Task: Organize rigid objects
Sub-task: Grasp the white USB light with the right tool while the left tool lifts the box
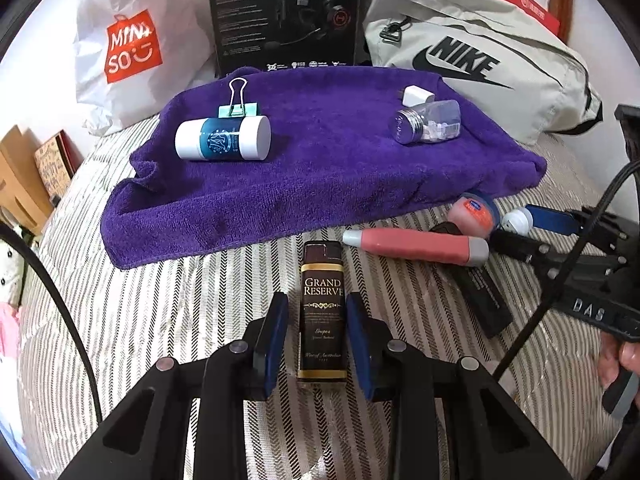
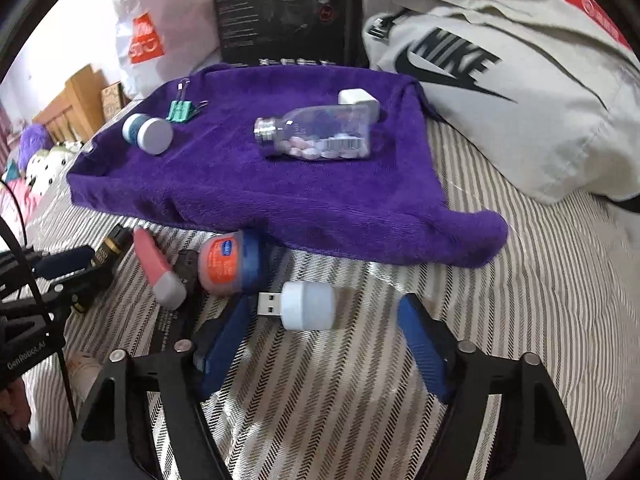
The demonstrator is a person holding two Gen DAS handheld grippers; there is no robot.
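A purple towel [image 1: 320, 176] lies on the striped bed. On it are a white-and-teal tube [image 1: 222, 139], a green binder clip [image 1: 237, 109], a pill bottle [image 1: 425, 122] and a white charger [image 1: 416, 96]. My left gripper [image 1: 318, 328] is open, its blue pads on either side of a dark "Grand Reserve" lighter [image 1: 322, 312] without touching it. My right gripper [image 2: 324, 332] is open around a white USB light [image 2: 306, 306] lying on the bed. A Vaseline jar [image 2: 230, 264], a pink-and-grey pen-shaped item [image 2: 158, 270] and a flat black item [image 1: 480, 292] lie in front of the towel.
Behind the towel stand a black headset box [image 1: 284, 16], a white Miniso bag [image 1: 132, 40] and a grey Nike bag [image 1: 480, 68]. Cardboard boxes [image 1: 20, 176] are at the left past the bed's edge. The right gripper's body and cable [image 1: 580, 256] show at the right.
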